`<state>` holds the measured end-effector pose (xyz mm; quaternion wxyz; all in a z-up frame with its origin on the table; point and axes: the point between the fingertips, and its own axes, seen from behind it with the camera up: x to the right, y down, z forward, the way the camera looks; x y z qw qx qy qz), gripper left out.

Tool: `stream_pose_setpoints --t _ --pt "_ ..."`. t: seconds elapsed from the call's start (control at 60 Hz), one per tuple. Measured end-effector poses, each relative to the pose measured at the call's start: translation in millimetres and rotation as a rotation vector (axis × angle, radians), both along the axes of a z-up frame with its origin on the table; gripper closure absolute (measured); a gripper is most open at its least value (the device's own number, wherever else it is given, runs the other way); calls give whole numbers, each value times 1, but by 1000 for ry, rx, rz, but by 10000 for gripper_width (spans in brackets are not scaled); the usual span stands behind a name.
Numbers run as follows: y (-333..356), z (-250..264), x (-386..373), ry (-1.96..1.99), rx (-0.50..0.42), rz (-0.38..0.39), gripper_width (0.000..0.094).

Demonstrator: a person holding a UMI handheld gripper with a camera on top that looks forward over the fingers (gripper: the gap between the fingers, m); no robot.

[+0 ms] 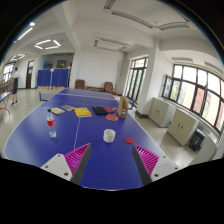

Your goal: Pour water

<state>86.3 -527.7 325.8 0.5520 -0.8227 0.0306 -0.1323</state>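
A clear water bottle point(51, 124) with a red label stands on the blue table point(95, 160), ahead and to the left of my fingers. A white cup point(109, 135) stands farther on, just beyond the gap between the fingers. A small red cap point(128, 140) lies to the cup's right. My gripper point(111, 158) is open and empty, its pink pads point(78, 156) wide apart above the near table surface. Nothing is between the fingers.
A yellow cloth point(83, 112) and a white paper point(58, 110) lie farther back on the table. A brown object point(122, 105) stands at the far right of it. Windows and cabinets point(180, 122) line the right wall.
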Motion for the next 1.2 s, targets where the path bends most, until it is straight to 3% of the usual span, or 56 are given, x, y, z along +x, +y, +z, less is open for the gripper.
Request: stream_pose_setpoints --t 0.15,0.317,0.483,0.583,0.75,0.917,1.067,1.133,1.2 --pt "-17 -17 -8 -9 -54 -2 87" --pt "0 -105 -41 0 -132 -7 85" --pt "26 -186 -117 62 -195 4 92" --pt "83 -219 -189 115 -197 61 86" --pt "191 -246 -295 188 -128 165 89" --pt "325 -235 -361 209 0 240 86" --pt "416 -230 -377 161 70 232 91" --pt "441 -231 -377 162 87 216 171" --pt "455 -232 -377 177 99 213 380"
